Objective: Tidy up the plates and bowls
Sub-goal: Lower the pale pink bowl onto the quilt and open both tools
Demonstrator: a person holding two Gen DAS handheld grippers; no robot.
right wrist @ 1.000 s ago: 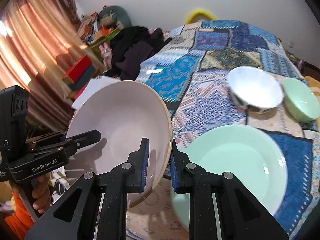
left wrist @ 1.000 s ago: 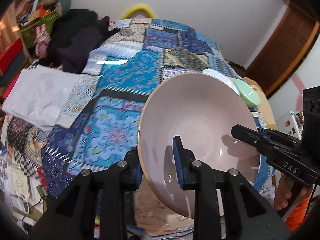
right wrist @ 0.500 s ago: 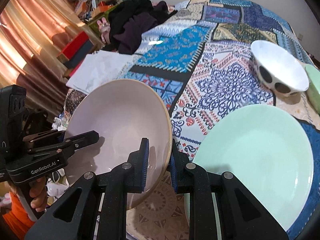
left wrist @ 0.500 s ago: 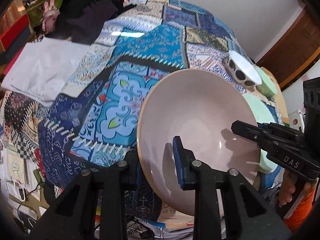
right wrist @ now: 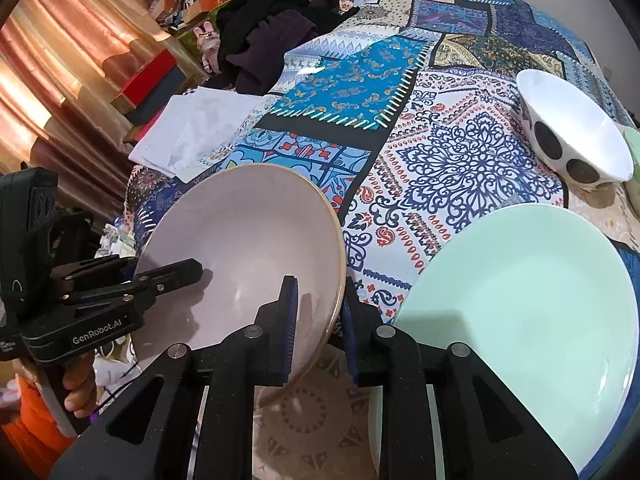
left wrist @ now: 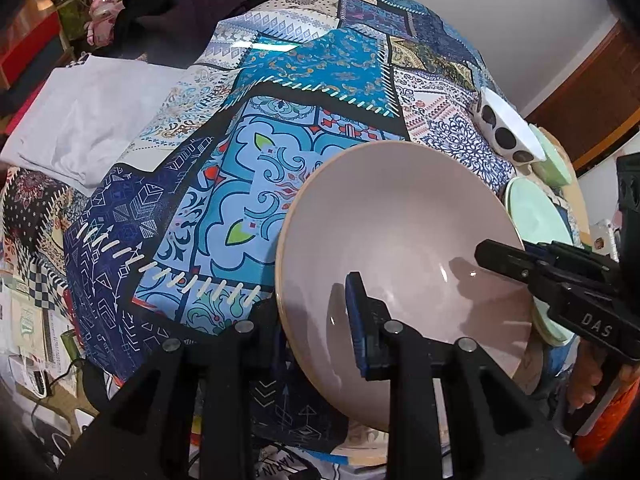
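Note:
A large pale pink bowl [left wrist: 400,240] is held tilted above the patterned cloth by both grippers. My left gripper [left wrist: 316,320] is shut on its near left rim; it also shows in the right wrist view [right wrist: 168,276]. My right gripper [right wrist: 318,320] is shut on the bowl's [right wrist: 248,248] right rim; it also shows in the left wrist view [left wrist: 500,258]. A mint green plate [right wrist: 528,312] lies to the right. A white bowl with dark spots [right wrist: 572,148] stands behind it, next to a green bowl [left wrist: 554,156].
A patchwork tablecloth [right wrist: 440,140] covers the table. Folded white cloth [left wrist: 84,120] and dark clothing [right wrist: 272,28] lie at the far left. Papers and cables [left wrist: 36,360] clutter the near left edge.
Both grippers have lowered the pink bowl toward the table and tipped forward; the cloth, green plate and spotted bowl now look closer.

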